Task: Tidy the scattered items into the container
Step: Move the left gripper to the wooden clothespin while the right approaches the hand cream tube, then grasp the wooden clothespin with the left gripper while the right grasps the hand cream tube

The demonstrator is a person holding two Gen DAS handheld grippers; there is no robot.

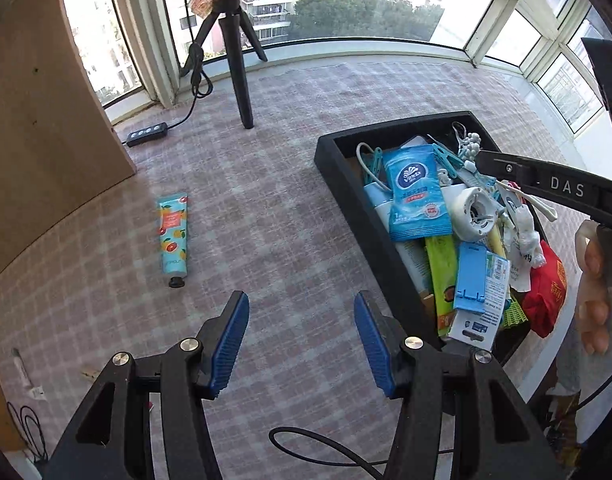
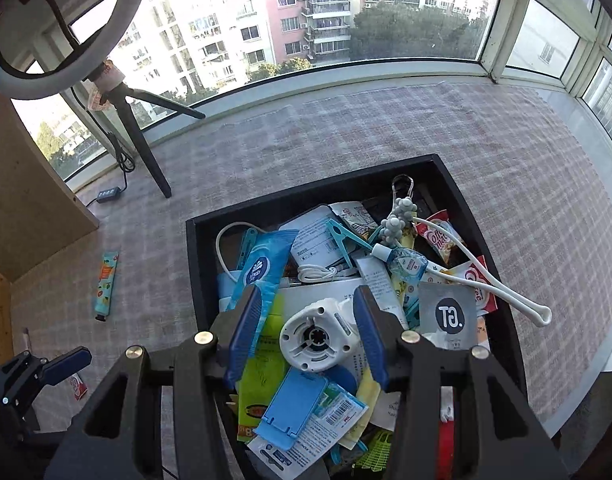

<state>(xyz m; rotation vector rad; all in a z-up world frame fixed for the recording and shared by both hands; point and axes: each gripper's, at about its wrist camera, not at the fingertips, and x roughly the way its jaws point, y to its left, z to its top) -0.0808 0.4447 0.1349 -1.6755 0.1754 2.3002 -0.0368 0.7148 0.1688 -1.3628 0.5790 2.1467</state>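
A black tray (image 1: 348,188) heaped with several small items stands on the checked cloth. In the right wrist view my right gripper (image 2: 308,296) hangs open over the tray (image 2: 199,280). A white round device (image 2: 318,336) lies on the heap below its blue pads, free of them. My left gripper (image 1: 301,308) is open over bare cloth to the left of the tray, with nothing between its fingers. A turquoise hand-cream tube (image 1: 173,238) lies on the cloth further left, also visible as the tube (image 2: 105,286). A hand (image 1: 594,300) holds the right gripper.
A black tripod (image 1: 241,80) and a power strip (image 1: 147,134) stand at the back by the windows. A wooden panel (image 1: 45,120) walls the left side. A small white tube (image 1: 21,368), a wooden peg (image 1: 90,374) and a small sachet (image 2: 77,386) lie near left.
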